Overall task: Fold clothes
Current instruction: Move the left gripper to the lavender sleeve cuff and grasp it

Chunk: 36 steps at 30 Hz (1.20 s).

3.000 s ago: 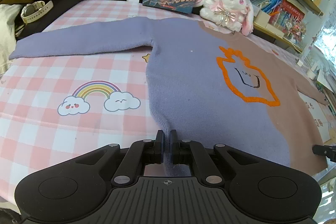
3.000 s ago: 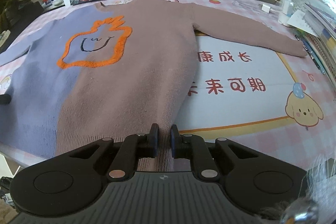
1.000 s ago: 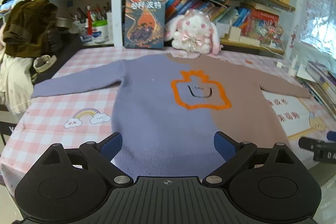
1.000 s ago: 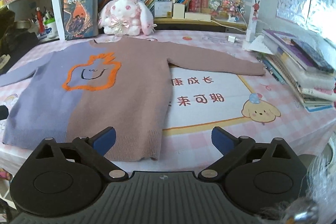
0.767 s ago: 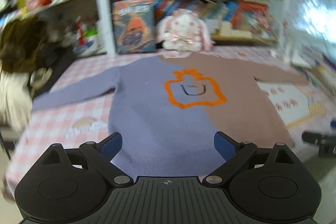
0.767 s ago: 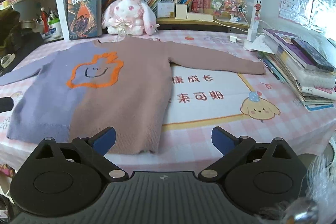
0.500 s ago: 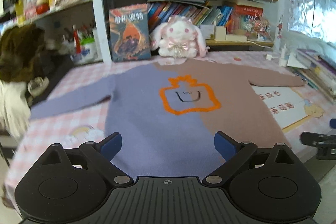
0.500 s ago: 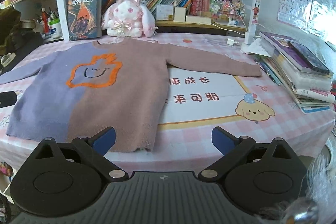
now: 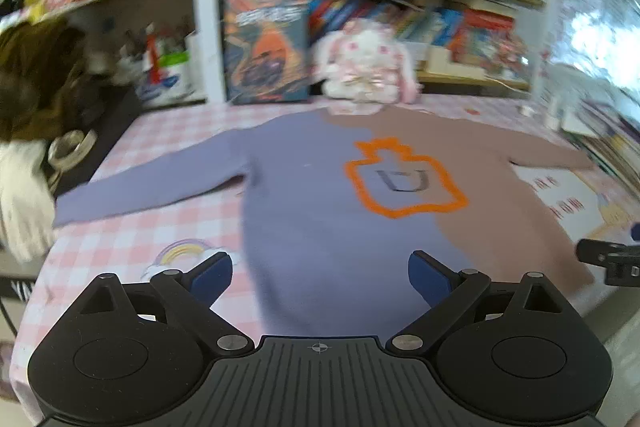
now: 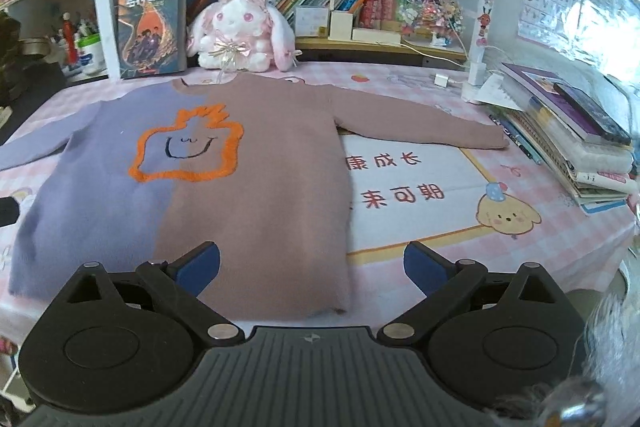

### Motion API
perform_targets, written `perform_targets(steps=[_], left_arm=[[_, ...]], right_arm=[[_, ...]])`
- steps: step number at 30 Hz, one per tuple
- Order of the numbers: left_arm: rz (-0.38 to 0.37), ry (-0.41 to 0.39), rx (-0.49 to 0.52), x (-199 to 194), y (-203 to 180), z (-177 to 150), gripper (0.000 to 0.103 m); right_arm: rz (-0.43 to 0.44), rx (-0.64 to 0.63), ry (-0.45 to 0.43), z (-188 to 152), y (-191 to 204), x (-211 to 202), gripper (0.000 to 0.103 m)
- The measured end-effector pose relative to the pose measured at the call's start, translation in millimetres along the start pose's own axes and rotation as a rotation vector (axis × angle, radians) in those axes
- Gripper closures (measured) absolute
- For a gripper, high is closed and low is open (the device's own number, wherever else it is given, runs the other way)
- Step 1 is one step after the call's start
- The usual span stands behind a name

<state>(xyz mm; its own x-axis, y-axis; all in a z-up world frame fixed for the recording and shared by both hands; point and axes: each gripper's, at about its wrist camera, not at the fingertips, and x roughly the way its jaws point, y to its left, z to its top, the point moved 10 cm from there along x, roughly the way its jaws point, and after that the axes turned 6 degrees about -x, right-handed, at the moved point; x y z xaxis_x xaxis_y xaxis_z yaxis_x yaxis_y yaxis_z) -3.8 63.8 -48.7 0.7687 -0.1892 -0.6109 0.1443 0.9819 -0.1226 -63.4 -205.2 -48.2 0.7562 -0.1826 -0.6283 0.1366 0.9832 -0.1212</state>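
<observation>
A sweater [image 9: 340, 211] [image 10: 248, 179], half lilac and half dusty pink, lies flat and face up on the table with both sleeves spread out. An orange outlined patch with a small smile [image 10: 188, 151] sits on its chest. My left gripper [image 9: 320, 277] hovers open above the lilac hem, holding nothing. My right gripper [image 10: 312, 269] hangs open over the pink hem near the table's front edge, also holding nothing. The right gripper's tip [image 9: 608, 261] shows at the right edge of the left wrist view.
A pink checked tablecloth [image 10: 460, 227] covers the table. At the back stand a plush rabbit [image 10: 240, 31], a book [image 10: 152, 23] and crowded shelves. A stack of books [image 10: 572, 135] lies at the right. Dark clothing [image 9: 36, 83] and a watch [image 9: 70, 145] lie at the left.
Both grippers were shut on the sweater's hem three seconds ago; they have let go, opened and pulled back and up. The left view is now swinging and blurred.
</observation>
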Motion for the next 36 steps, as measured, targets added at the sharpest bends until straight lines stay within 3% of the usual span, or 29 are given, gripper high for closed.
perform_targets(steps=[5, 15, 21, 27, 32, 36], left_arm=[[0.017, 0.049, -0.040, 19, 48, 2, 0.006], [0.061, 0.045, -0.071, 44, 137, 21, 0.006], [0.075, 0.035, -0.122, 59, 175, 28, 0.006], [0.090, 0.029, -0.325, 78, 223, 39, 0.007], [0.160, 0.035, -0.492, 99, 271, 43, 0.009], [0.221, 0.068, -0.512, 117, 293, 41, 0.009]], right_arm=[[-0.039, 0.041, 0.002, 10, 31, 6, 0.002], [-0.059, 0.062, 0.040, 17, 98, 21, 0.002], [-0.083, 0.047, 0.065, 20, 118, 25, 0.002], [-0.104, 0.011, 0.076, 25, 128, 30, 0.002], [-0.121, -0.005, 0.076, 30, 127, 33, 0.002], [-0.146, 0.008, 0.087, 31, 119, 35, 0.002]])
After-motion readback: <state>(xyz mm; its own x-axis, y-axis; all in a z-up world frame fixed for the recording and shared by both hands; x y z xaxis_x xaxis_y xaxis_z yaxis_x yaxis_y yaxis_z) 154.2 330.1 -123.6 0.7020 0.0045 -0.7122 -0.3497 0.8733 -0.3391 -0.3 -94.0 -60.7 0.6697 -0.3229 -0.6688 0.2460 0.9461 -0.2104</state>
